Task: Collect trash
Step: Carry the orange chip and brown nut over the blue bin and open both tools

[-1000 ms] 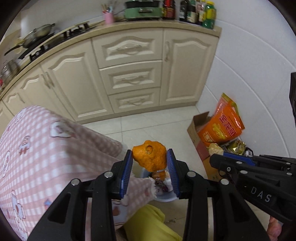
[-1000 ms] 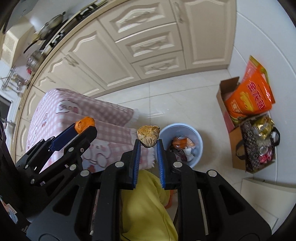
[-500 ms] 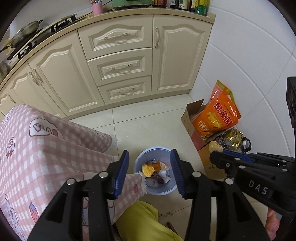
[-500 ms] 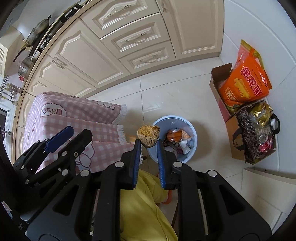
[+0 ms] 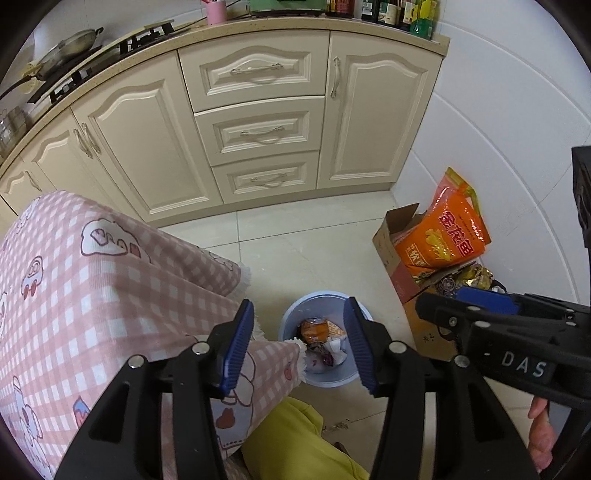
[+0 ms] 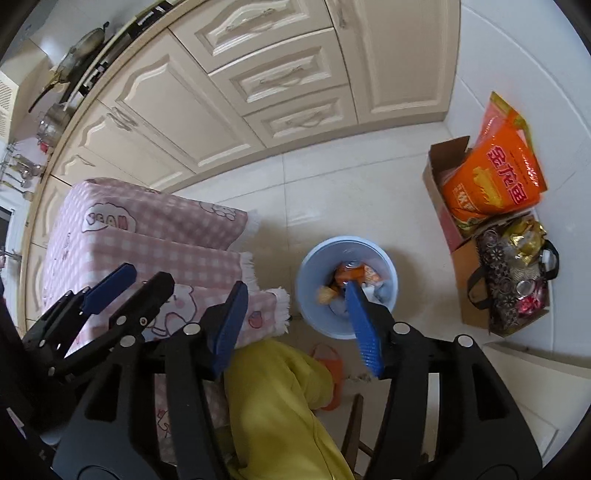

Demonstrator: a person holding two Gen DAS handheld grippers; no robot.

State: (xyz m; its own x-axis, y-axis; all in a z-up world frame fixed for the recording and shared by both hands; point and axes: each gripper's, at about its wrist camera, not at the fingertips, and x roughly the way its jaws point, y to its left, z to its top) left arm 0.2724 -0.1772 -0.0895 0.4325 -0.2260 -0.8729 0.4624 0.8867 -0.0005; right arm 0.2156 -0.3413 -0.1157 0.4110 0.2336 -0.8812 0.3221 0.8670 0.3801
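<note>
- left gripper (image 5: 298, 341), black frame with blue ribbed pads: jaws apart, just been opening, nothing between them; hangs above the round pale-blue plastic bin (image 5: 291, 319).
- right gripper (image 6: 293, 321), same make: jaws apart, just been opening wide, nothing between the pads; one pad crosses the bin's mouth in its own view.
- task's thing: trash lies inside the bin on the tiled floor (image 5: 314, 258); an orange wrapper (image 5: 314, 329), white crumpled paper (image 5: 336, 349), and in the right view a blurred tan lump (image 6: 325, 294) by the rim, possibly still falling.
- step in hand, judged: release over the bin. done well by keeping both grippers above the bin's mouth until each piece is clear, jaws wide enough that nothing clings to the ribbed pads, and away from the pink checked cloth (image 5: 110, 288) whose fringe overhangs the rim.
- left view only: the countertop with pink cup (image 5: 216, 11) and bottles; a hand (image 5: 541, 439) on the right gripper.
- right view only: the whole bin rim, an orange slipper (image 6: 330, 363), and yellow trouser leg (image 6: 280, 406) in full.
</note>
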